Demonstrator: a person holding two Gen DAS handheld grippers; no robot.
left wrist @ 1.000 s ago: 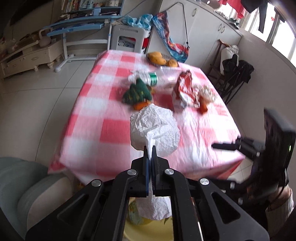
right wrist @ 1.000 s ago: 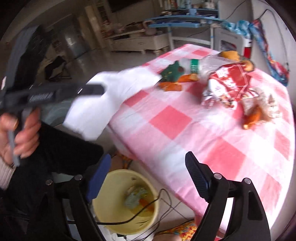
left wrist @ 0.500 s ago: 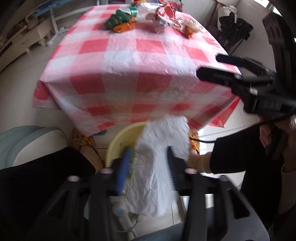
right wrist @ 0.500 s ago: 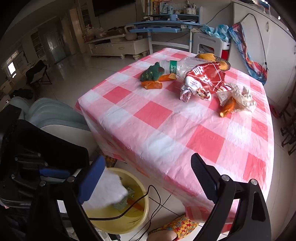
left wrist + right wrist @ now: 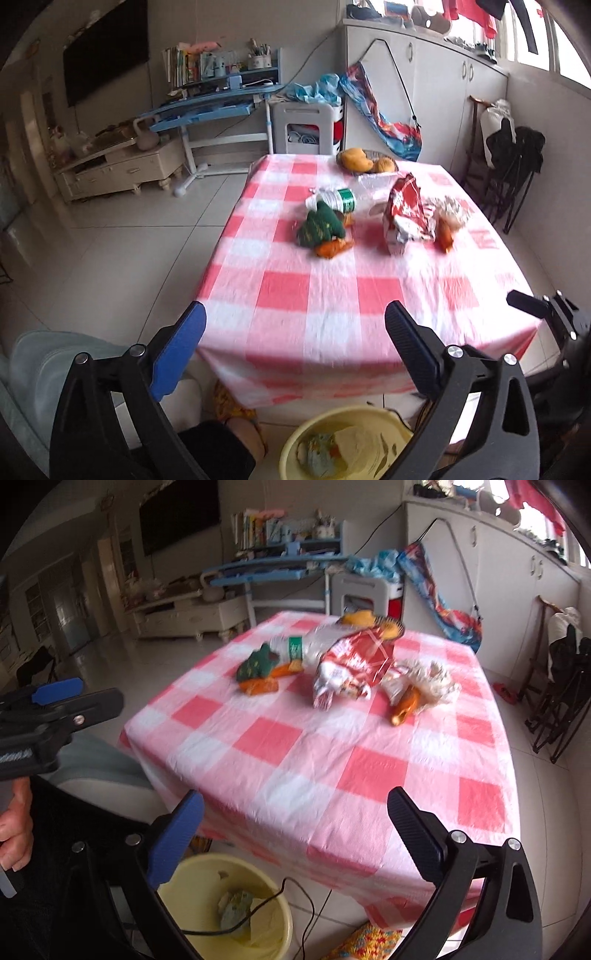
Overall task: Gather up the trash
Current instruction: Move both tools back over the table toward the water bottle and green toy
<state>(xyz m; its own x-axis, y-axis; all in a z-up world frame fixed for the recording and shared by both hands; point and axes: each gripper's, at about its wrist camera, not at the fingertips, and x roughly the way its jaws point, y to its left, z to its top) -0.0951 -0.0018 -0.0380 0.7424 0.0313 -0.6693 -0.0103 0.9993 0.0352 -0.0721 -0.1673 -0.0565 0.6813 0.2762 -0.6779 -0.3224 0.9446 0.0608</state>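
Left claw (image 5: 295, 325) jaws just opened, empty; white paper (image 5: 356, 437) lies in yellow bin (image 5: 295, 446) below.

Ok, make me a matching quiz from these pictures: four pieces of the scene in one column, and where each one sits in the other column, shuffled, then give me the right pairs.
Things:
1. green wrapper
2. red snack bag
3. yellow bin
4. plastic bottle

Places:
A. on the floor below the table's near edge
B. lying on its side just behind the green wrapper
C. on the tablecloth, left of the red snack bag, seen from the left wrist
D. mid-table, right of the bottle, beside a crumpled pale wrapper

Pairs: 1-C, 2-D, 3-A, 4-B
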